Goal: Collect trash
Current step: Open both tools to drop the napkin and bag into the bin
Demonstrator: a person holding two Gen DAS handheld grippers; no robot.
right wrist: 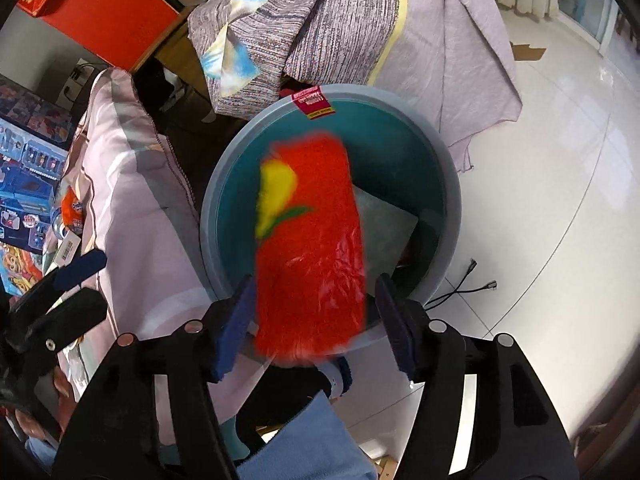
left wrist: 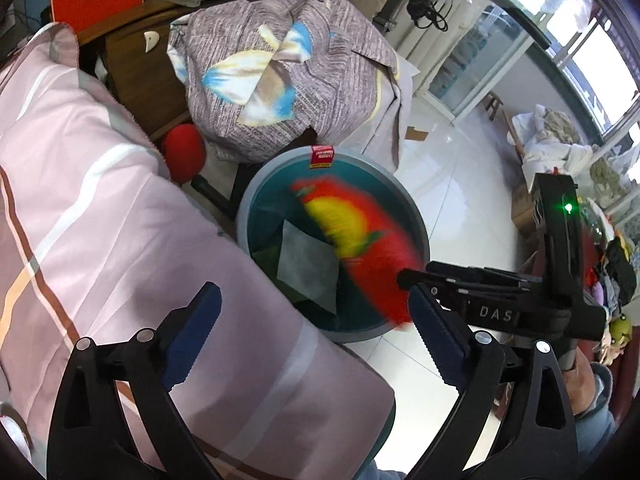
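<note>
A red and yellow snack wrapper (right wrist: 310, 248) is blurred by motion, in the air over the grey trash bin (right wrist: 452, 184) with a teal inside. It lies between the open fingers of my right gripper (right wrist: 316, 316), which do not touch it. The same wrapper (left wrist: 352, 236) shows in the left wrist view above the bin (left wrist: 256, 184), next to the right gripper's body (left wrist: 496, 292). A grey-white sheet (left wrist: 308, 268) lies inside the bin. My left gripper (left wrist: 316, 328) is open and empty, above the pink bedding's edge.
Pink striped bedding (left wrist: 100, 220) lies left of the bin. A grey patterned bundle of cloth (left wrist: 280, 68) sits behind it on a chair. A wooden cabinet (left wrist: 136, 80) and an orange box (right wrist: 100, 8) stand at the back. White tile floor (right wrist: 540, 200) with a black cable (right wrist: 468, 288) is to the right.
</note>
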